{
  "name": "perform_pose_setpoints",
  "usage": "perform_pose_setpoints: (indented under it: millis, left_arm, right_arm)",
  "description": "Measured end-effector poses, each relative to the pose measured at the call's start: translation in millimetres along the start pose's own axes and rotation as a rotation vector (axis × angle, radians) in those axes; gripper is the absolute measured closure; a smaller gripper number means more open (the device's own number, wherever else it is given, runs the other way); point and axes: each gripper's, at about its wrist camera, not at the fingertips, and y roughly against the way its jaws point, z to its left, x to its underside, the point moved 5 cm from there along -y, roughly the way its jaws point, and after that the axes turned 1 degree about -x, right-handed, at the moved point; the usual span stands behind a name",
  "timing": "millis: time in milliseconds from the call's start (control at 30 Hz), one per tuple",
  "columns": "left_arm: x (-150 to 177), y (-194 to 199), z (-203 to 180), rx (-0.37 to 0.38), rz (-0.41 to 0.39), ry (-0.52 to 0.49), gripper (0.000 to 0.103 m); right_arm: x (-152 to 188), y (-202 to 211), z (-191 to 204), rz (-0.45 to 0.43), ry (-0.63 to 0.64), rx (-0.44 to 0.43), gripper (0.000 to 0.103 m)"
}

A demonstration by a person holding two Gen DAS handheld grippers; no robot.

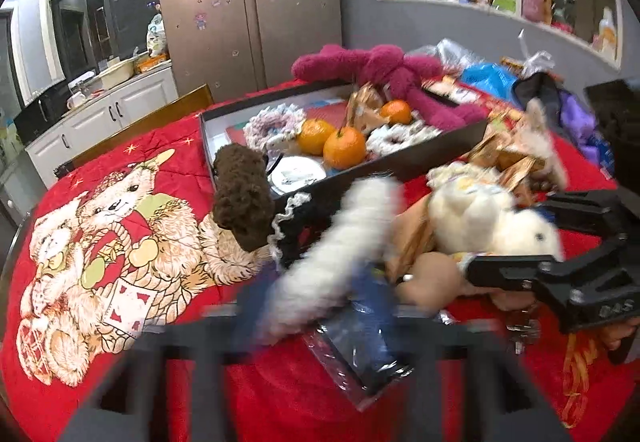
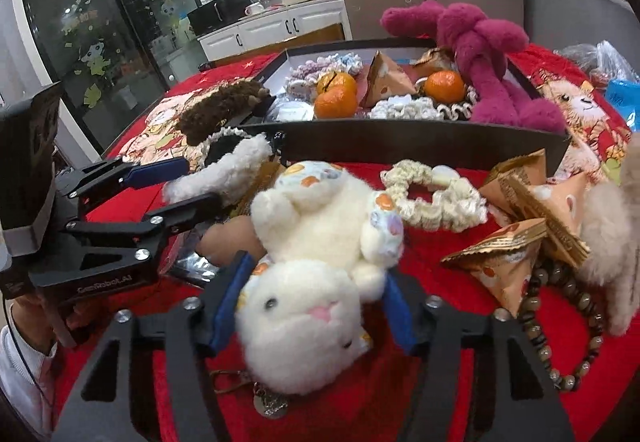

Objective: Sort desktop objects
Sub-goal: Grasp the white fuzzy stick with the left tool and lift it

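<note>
White plush bunny (image 2: 316, 274) lies on the red-covered worktop (image 2: 440, 382) just before the black tray (image 2: 400, 145), its head clamped by the right hand-held gripper (image 2: 310, 312). The left hand-held gripper (image 2: 202, 183) grips a white fluffy strip (image 2: 224, 171) beside it.

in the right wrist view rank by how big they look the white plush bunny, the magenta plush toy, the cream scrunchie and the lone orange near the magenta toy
1. white plush bunny, though it lies nearest the camera, which inflates it
2. magenta plush toy, farther back, so possibly the bigger in truth
3. cream scrunchie
4. lone orange
</note>
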Motion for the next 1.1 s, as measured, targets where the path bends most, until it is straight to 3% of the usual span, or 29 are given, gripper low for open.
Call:
perform_pose_setpoints:
  millis: [200, 267, 400, 533, 567, 600, 633, 700, 867, 1100]
  left_arm:
    - [4, 13, 1, -0.018, -0.018, 0.007, 0.079]
    - [2, 23, 2, -0.006, -0.04, 0.025, 0.103]
    - [-3, 42, 12, -0.001, -0.083, 0.075, 0.103]
    - [2, 41, 6, 0.09, -0.049, 0.086, 0.103]
    - [2, 41, 2, 0.096, -0.05, 0.063, 0.101]
    - [3, 41, -2, 0.088, -0.049, 0.036, 0.09]
    - [4, 39, -8, 0.066, -0.049, 0.0, 0.064]
    - [7, 38, -15, 0.042, -0.061, -0.045, 0.035]
    - [12, 24, -29, 0.007, -0.046, -0.164, 0.035]
    - [10, -1, -14, 0.091, 0.022, -0.089, 0.035]
  right_arm:
    - [-6, 14, -8, -0.044, -0.053, -0.031, 0.053]
    - [-10, 23, -7, -0.072, -0.056, -0.043, 0.054]
    - [-17, 41, -3, -0.142, -0.04, -0.053, 0.057]
    - [-19, 53, 1, -0.167, -0.036, -0.067, 0.061]
    - [-20, 54, 0, -0.172, -0.037, -0.065, 0.061]
    - [-20, 54, -1, -0.171, -0.041, -0.064, 0.061]
    - [-20, 53, 0, -0.165, -0.041, -0.065, 0.061]
    - [-17, 49, -2, -0.154, -0.05, -0.069, 0.061]
    - [-15, 46, 0, -0.142, -0.055, -0.077, 0.061]
    - [-15, 46, -1, -0.132, -0.063, -0.093, 0.061]
